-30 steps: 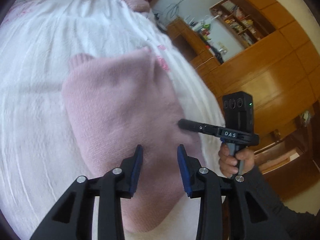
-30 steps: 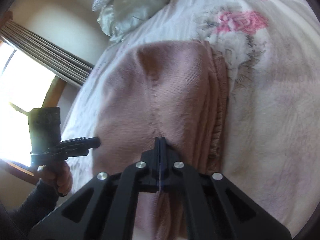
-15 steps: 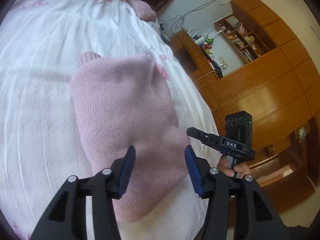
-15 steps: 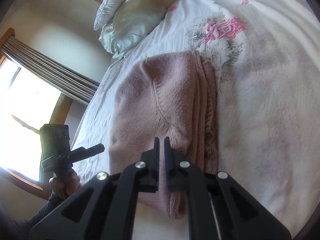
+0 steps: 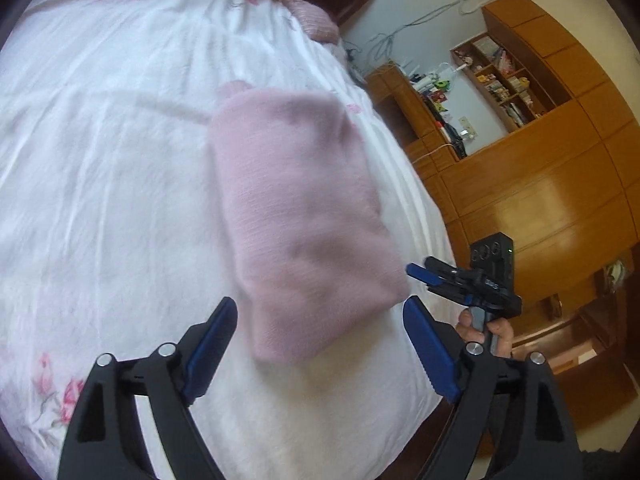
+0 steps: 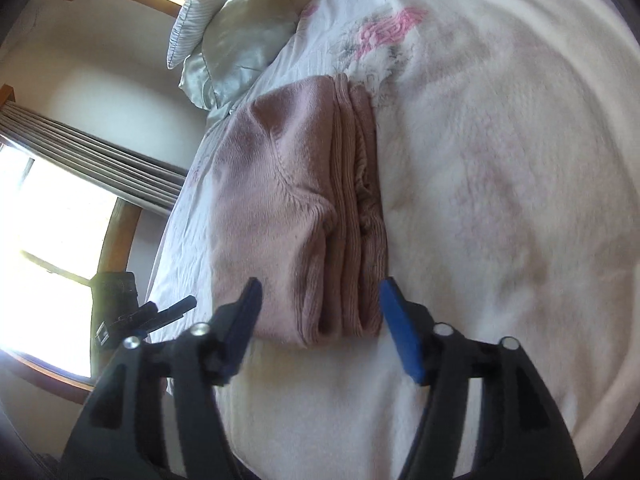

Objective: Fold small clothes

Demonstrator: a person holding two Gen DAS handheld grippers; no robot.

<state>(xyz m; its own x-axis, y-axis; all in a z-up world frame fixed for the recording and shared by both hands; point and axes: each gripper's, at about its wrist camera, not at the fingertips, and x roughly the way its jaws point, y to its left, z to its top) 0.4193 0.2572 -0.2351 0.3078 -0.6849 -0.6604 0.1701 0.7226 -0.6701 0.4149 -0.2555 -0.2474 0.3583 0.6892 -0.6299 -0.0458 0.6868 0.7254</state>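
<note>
Sunlit white bed carries the pink sweater folded into a compact stack near its edge, apparently finished, while the left hand-held gripper and right hand-held gripper hover spread wide, holding nothing.

Your bed: white quilted cover, pink rose print near edges. Folded pink knit sweater lies flat near its edge, stacked ribbed folds along one side. Grey-green satin pillow at head end, another pink knit beyond.
</note>
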